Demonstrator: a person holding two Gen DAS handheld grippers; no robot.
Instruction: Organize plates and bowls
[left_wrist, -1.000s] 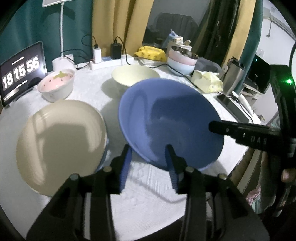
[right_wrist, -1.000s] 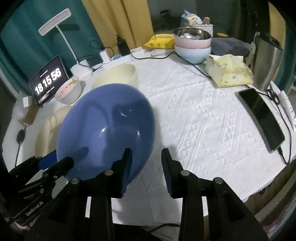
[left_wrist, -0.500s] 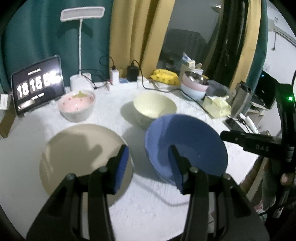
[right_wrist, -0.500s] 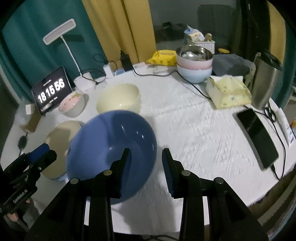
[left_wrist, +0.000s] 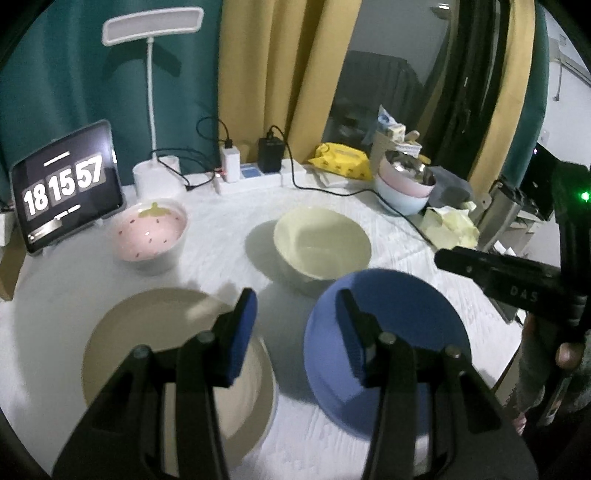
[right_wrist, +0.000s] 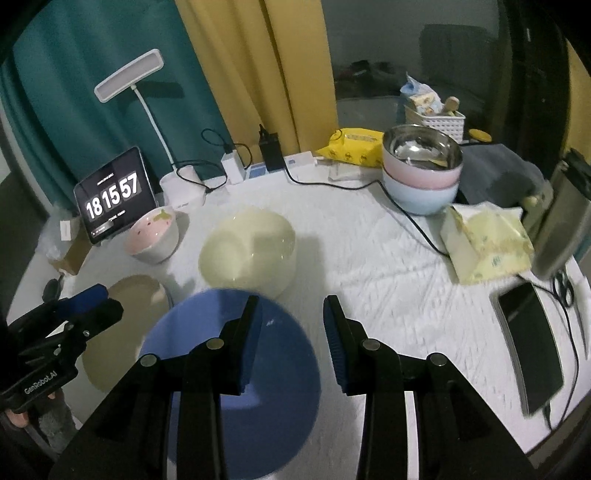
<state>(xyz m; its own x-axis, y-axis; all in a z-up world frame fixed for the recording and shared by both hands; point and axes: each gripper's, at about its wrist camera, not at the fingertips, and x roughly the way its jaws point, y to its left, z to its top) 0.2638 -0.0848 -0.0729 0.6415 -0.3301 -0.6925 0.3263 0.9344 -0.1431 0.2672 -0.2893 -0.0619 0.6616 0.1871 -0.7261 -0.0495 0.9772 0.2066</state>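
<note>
left wrist: left gripper (left_wrist: 297, 325) spread apart, holding nothing, above table (left_wrist: 221, 229); blue bowl (left_wrist: 402, 332) right of beige plate (left_wrist: 147, 332), just before cream bowl (left_wrist: 321, 243) | right wrist: right gripper (right_wrist: 291, 332) parted, empty, over blue bowl (right_wrist: 229, 369)

Left tool (left_wrist: 297, 328) jaws apart, nothing gripped; right tool (right_wrist: 291, 332) likewise parted, empty, raised above table.
</note>
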